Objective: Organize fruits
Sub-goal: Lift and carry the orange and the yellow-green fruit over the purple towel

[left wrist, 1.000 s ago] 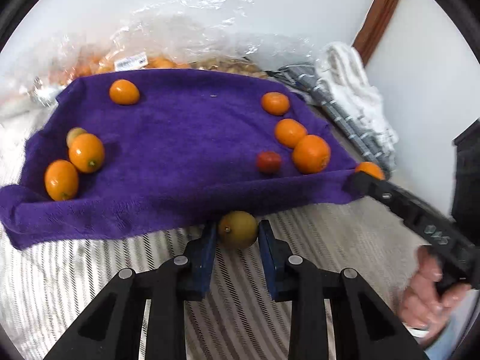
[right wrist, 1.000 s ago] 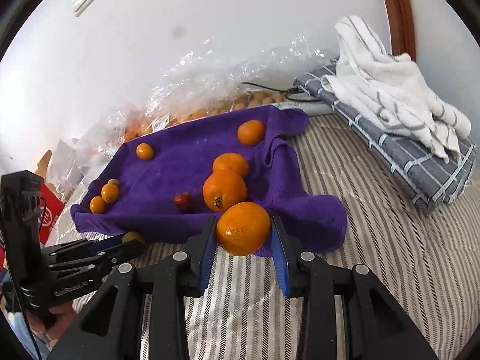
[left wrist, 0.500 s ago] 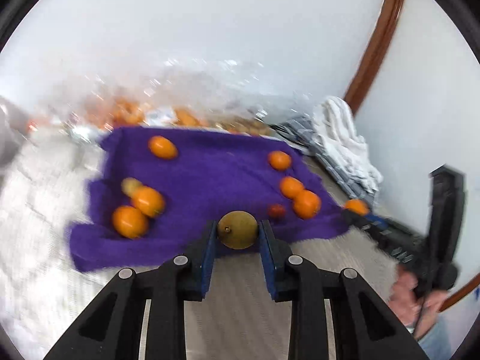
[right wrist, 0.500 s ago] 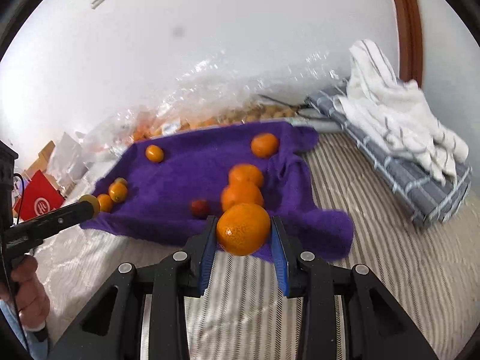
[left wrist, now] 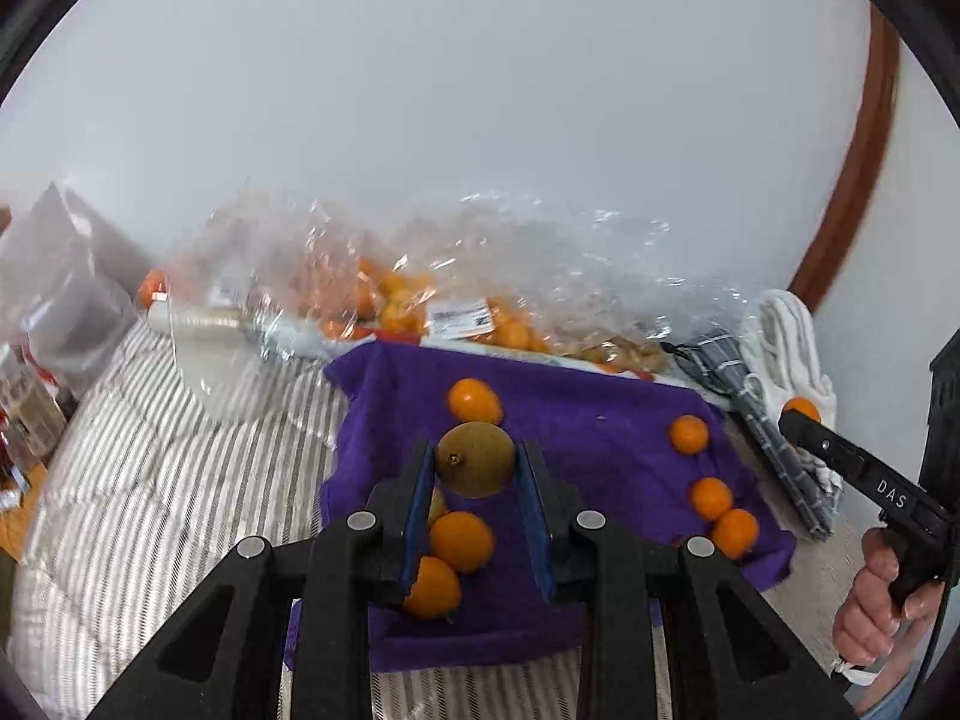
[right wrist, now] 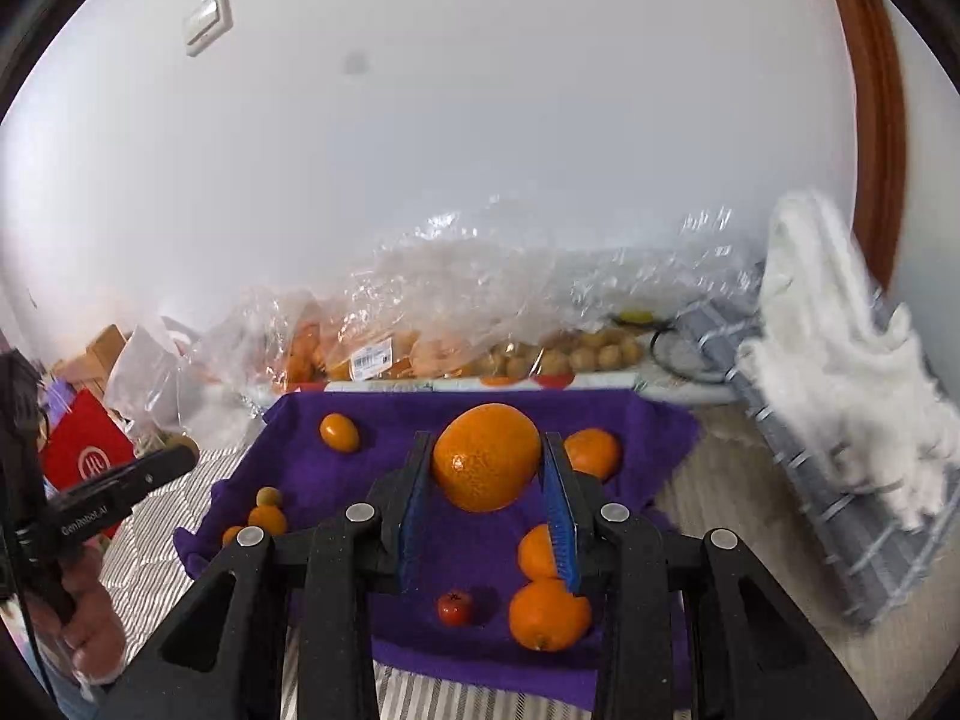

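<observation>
**Your striped bed and its load**

You're working over a striped bed (left wrist: 150,468). On it lie a purple towel (left wrist: 588,438), clear plastic bags of fruit (left wrist: 420,294) along the wall, and a grey checked cloth (right wrist: 840,480) under a white towel (right wrist: 840,348).

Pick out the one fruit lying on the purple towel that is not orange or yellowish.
It is the small red fruit near the purple towel's front edge, left of the biggest loose orange. It is dark red.

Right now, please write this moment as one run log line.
left gripper: shut on round olive-green fruit | right gripper: shut on large orange mandarin | both above purple towel
</observation>
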Tool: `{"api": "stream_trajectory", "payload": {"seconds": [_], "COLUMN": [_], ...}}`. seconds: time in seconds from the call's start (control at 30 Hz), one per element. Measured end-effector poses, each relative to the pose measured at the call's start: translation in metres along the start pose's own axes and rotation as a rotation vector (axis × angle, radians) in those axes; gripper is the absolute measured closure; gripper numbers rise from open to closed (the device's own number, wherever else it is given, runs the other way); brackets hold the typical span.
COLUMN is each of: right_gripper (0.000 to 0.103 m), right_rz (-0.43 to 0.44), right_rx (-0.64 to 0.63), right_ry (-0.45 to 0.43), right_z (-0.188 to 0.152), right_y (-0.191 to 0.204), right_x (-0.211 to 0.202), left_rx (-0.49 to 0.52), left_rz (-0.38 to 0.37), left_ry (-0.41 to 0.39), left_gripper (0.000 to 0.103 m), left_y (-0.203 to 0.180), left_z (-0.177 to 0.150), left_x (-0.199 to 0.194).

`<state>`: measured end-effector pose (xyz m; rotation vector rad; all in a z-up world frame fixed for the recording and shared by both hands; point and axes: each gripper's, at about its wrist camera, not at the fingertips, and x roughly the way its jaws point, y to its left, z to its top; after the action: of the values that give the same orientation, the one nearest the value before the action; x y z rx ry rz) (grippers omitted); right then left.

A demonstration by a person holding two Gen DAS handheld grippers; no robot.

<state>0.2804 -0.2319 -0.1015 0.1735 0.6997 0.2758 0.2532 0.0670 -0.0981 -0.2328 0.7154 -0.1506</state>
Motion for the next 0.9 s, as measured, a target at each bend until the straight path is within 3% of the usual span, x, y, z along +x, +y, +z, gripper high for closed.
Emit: {"api": "stream_trajectory", "payload": {"seconds": [0.17,0.53,0.9], "right_gripper": [0.068,0.068,0.068], "right_rz": [-0.020,-0.079,-0.011], "right_rx": [0.032,0.107,-0.047], "right_ry": [0.057,0.026,0.092], "right_z": [-0.021,-0.017,-0.029], "right_y": [-0.024,-0.052,-0.004], "right_x": [0.031,0.029,0.041], "left_rx": [-0.032,-0.029,0.020], "left_rz": [0.018,0.010,0.023], "left_ry": [0.016,0.028,0.014], "left_gripper": [0.076,0.076,0.076], "left_y": [0.017,0.020,0.008], "left_z": [-0.007,-0.012,-0.017], "left_x": [0.011,0.020,0.019]}}
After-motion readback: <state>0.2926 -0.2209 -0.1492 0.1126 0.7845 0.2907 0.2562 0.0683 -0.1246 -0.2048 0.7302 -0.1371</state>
